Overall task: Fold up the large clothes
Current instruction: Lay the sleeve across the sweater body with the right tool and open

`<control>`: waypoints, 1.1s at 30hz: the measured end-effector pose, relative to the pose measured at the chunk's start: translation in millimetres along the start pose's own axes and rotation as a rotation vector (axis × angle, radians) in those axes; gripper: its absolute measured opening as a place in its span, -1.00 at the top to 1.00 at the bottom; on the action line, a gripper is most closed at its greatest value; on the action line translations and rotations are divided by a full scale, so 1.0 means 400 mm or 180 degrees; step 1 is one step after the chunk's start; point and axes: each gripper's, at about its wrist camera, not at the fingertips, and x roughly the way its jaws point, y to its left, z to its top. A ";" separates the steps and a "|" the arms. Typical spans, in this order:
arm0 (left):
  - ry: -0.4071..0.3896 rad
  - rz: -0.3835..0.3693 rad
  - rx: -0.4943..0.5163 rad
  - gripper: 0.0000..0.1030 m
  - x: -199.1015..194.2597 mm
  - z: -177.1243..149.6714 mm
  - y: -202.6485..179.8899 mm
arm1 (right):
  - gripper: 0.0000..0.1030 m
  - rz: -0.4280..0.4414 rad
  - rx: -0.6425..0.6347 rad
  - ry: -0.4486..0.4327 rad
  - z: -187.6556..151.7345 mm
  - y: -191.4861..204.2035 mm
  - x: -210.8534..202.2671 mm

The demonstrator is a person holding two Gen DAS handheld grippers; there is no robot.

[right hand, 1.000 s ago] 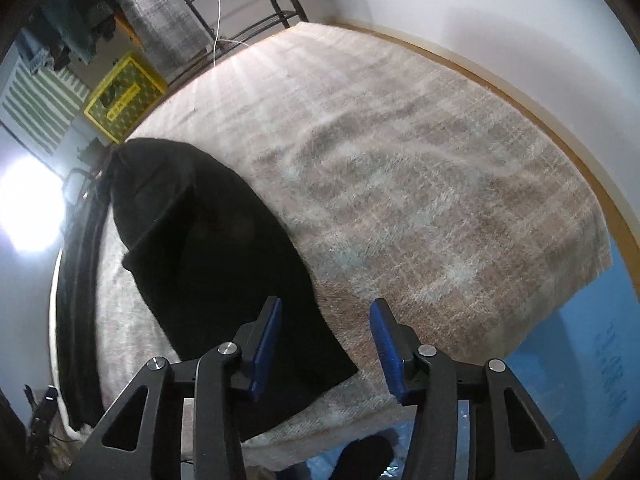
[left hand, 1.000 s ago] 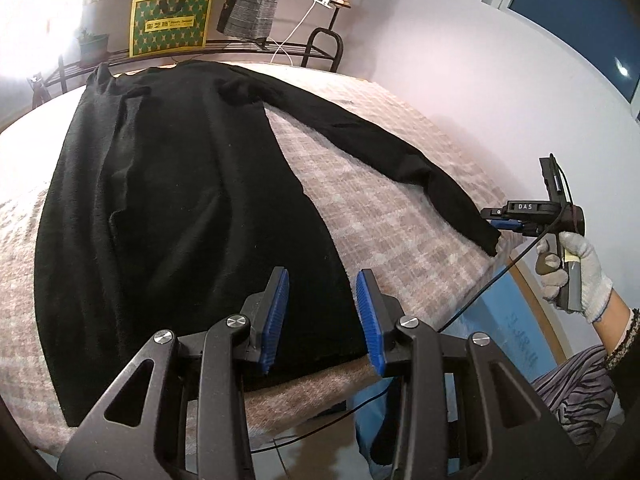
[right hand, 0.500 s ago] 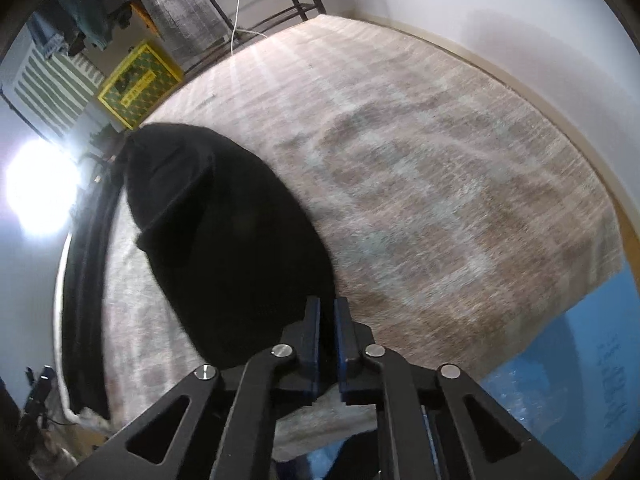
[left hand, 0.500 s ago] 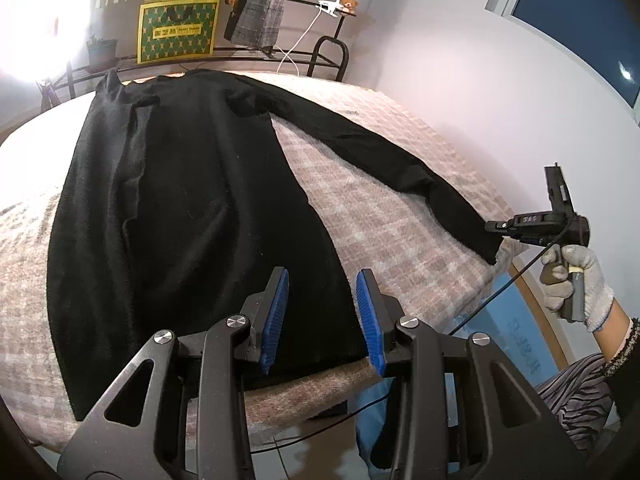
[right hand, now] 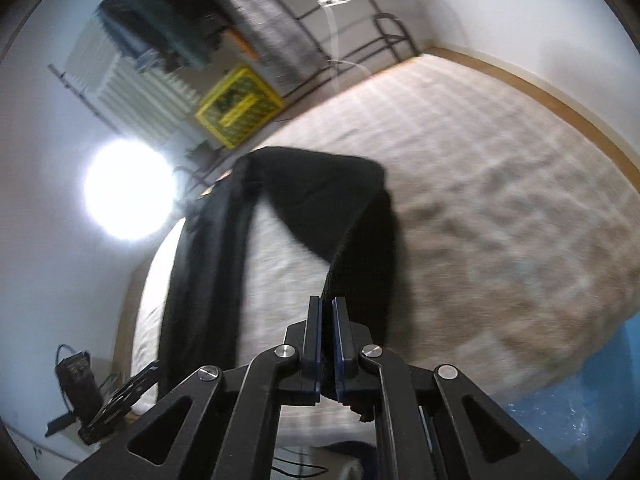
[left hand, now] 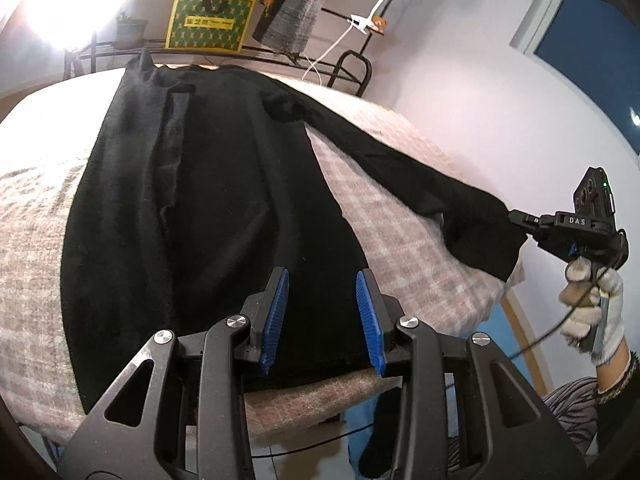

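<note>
Left wrist view: we see the black garment [left hand: 208, 216] spread on the checked bed [left hand: 400, 240], filling the frame's centre. The left gripper [left hand: 322, 316], lower centre, is spread above the hem, pinching nothing. At right, the right gripper [right hand: 326, 328] is pressed together on the sleeve [left hand: 472, 220], lifting its cuff.

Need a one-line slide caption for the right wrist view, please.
Right claw shut on the cuff of a black sweater's sleeve, raised above the plaid blanket.
</note>
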 end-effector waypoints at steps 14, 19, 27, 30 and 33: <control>-0.0181 0.0015 -0.0357 0.32 -0.065 0.019 0.093 | 0.96 0.0793 -0.0890 0.0448 -0.073 0.391 0.146; -0.0174 0.0006 -0.0503 0.32 -0.077 0.010 0.129 | 0.96 0.0672 -0.1211 0.0846 -0.146 0.461 0.262; 0.0075 -0.0213 -0.0661 0.32 -0.013 0.015 0.134 | 0.93 0.0531 -0.1431 0.1404 -0.245 0.456 0.393; 0.0211 -0.0236 -0.0672 0.32 0.031 0.004 0.121 | 0.82 0.0495 -0.1443 0.1515 -0.257 0.424 0.391; 0.0345 -0.0204 -0.0577 0.32 0.075 -0.002 0.104 | 0.31 0.0466 -0.1411 0.1387 -0.229 0.392 0.351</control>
